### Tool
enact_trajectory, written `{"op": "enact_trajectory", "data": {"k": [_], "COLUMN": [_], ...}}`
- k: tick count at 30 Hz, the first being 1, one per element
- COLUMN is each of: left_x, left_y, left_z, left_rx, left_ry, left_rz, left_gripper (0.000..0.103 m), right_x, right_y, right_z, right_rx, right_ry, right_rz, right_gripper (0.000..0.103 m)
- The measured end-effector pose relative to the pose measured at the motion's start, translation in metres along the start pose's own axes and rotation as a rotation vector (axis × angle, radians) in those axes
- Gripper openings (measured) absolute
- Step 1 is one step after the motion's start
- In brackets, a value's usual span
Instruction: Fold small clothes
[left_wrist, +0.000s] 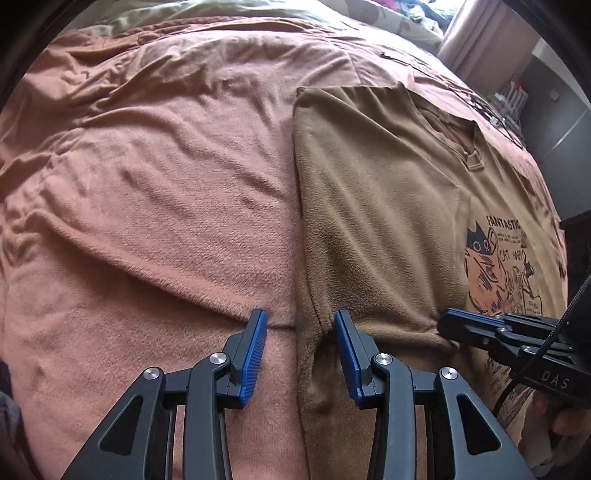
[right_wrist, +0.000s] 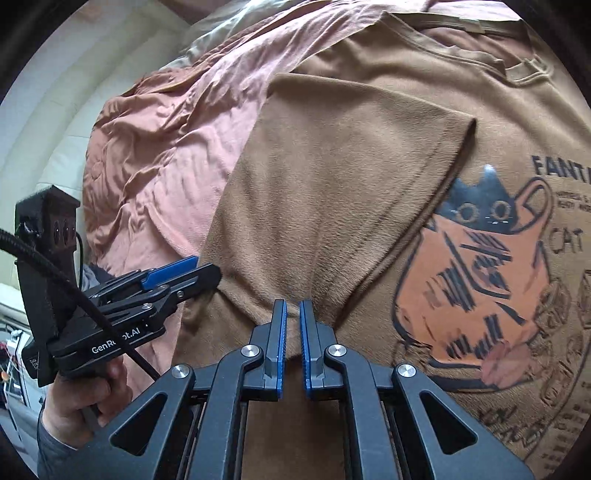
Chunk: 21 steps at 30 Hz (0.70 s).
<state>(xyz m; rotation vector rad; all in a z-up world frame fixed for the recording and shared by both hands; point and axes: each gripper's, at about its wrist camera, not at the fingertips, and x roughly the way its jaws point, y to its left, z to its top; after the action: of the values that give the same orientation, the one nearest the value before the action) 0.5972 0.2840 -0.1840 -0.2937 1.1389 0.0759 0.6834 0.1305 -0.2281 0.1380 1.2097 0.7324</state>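
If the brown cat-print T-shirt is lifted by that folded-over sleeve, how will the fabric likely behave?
The T-shirt will probably drape limply: it already puckers where the right claw pinches it. Its fuzzy surface suggests it will cling to the pink blanket and drag rather than slide. The folded sleeve may fall open, being unpinned by the open left claw.

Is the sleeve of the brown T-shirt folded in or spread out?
Folded in: the sleeve lies over the T-shirt, partly covering its cat print.

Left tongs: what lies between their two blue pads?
In the left wrist view, the open left tongs straddle the brown fleece T-shirt's folded edge over the pink blanket.
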Motion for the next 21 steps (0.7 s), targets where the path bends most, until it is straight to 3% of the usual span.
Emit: {"op": "enact_trajectory", "data": {"k": [2,16,20,21], "left_x": [-0.009,-0.106,-0.131,-0.139], "left_y": [-0.002,-0.041,-0.056,-0.061], "left_z": [-0.002,-0.028,-0.038,-0.041], "left_rx": [0.003,-0.005,0.004,0.003], "left_ry": [-0.007,-0.134,-0.172,-0.187], "left_rz": [0.003,-0.087,-0.088,-0.090], "left_gripper": [0.041,0.042,0.062,0.067], "right_x": [-0.011,-0.146,-0.199,-0.211], "right_y": [0.006,0.017,0.023,0.026], "right_z": [-0.002,-0.046,-0.064,-0.069], "right_rx": [-0.029,-0.091,-0.107,-0.108], "right_ry": [-0.010,-0.131,-0.190,-0.202], "right_rz": [-0.051,-0.124,-0.154,-0.166], "right_gripper": [0.004,0.004,0.005,0.009]}}
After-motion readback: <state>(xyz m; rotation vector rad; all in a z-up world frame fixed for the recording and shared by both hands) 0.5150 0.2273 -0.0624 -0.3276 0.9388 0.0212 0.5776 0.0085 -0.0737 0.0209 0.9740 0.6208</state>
